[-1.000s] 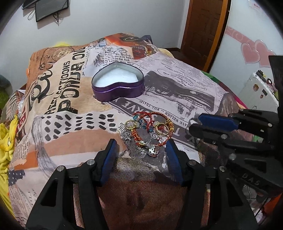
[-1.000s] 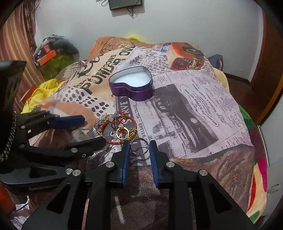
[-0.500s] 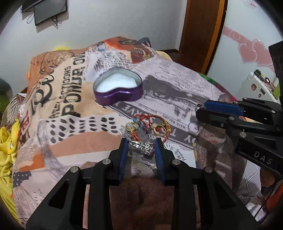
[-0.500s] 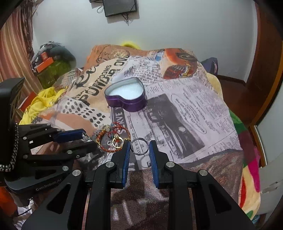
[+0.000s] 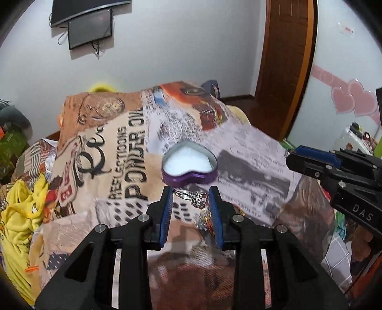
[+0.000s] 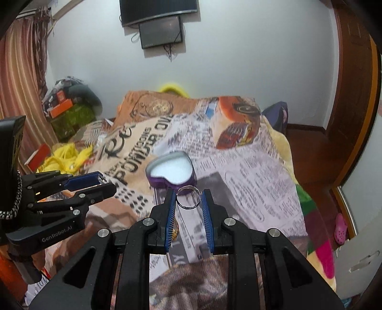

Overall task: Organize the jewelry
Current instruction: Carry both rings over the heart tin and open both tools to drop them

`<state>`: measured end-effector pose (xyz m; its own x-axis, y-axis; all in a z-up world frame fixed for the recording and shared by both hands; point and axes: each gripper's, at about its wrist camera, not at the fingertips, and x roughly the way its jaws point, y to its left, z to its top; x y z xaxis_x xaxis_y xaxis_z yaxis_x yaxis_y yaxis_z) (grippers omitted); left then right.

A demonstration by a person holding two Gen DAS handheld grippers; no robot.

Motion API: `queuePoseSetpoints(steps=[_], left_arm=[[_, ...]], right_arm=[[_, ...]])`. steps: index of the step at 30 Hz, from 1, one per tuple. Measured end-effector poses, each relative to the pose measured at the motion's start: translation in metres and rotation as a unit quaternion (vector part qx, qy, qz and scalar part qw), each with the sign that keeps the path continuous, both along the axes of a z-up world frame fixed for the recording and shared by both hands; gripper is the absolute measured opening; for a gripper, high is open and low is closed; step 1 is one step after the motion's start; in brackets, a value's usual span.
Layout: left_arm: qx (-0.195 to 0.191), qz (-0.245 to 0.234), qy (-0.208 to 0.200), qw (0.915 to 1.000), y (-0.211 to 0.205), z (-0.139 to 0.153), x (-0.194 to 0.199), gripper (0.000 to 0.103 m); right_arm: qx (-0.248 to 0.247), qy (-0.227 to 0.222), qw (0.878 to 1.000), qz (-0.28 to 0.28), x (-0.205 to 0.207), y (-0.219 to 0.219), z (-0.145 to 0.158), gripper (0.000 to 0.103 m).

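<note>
Jewelry under inspection: a silver ring with a clustered stone setting (image 5: 194, 196) is gripped between the blue-padded fingers (image 5: 166, 209) of the left gripper (image 5: 191, 198), held clear above the bed. A plain silver hoop ring (image 6: 188, 197) is clamped between the fingers of the right gripper (image 6: 188, 198), likewise off the surface.

Landmark: a purple heart-shaped tin with a white lining (image 5: 189, 165) sits open on the bed, lid not seen. In each wrist view the held ring shows just in front of the tin. Nearer the camera than the tin, a gold-toned piece of jewelry (image 5: 205, 215) lies on the cover, partly hidden behind the left fingers; its kind cannot be told.

Surface: the bed carries a newspaper-print bedspread in brown, orange and grey (image 5: 114, 152), creased. Yellow cloth (image 5: 21, 214) is bunched left of the tin, off the cover's edge.

Room: white wall behind the tin with a dark wall-mounted screen (image 6: 160, 12); brown wooden door (image 5: 284, 66) to the right; striped curtain (image 6: 21, 78) far left.
</note>
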<state>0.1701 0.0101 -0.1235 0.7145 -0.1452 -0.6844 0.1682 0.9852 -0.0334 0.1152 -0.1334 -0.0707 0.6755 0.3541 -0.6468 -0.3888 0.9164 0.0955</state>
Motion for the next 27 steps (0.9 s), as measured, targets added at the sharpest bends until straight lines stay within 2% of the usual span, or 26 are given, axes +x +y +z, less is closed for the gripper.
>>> queuePoseSetpoints(steps=[6, 12, 19, 27], left_arm=[[0.003, 0.004, -0.029, 0.9996, 0.006, 0.017, 0.004, 0.030], [0.008, 0.012, -0.039, 0.9991, 0.008, 0.021, 0.016, 0.030], [0.015, 0.016, -0.029, 0.9994, 0.011, 0.010, 0.045, 0.030], [0.012, 0.012, 0.008, 0.9998, 0.017, -0.011, 0.084, 0.030]], right_arm=[[0.008, -0.015, 1.000, 0.001, 0.008, 0.008, 0.008, 0.020], [0.009, -0.005, 1.000, -0.002, 0.024, 0.016, -0.002, 0.020], [-0.020, -0.003, 1.000, 0.003, 0.050, 0.027, -0.016, 0.020], [-0.029, 0.017, 0.999, 0.023, 0.078, 0.035, -0.031, 0.020]])
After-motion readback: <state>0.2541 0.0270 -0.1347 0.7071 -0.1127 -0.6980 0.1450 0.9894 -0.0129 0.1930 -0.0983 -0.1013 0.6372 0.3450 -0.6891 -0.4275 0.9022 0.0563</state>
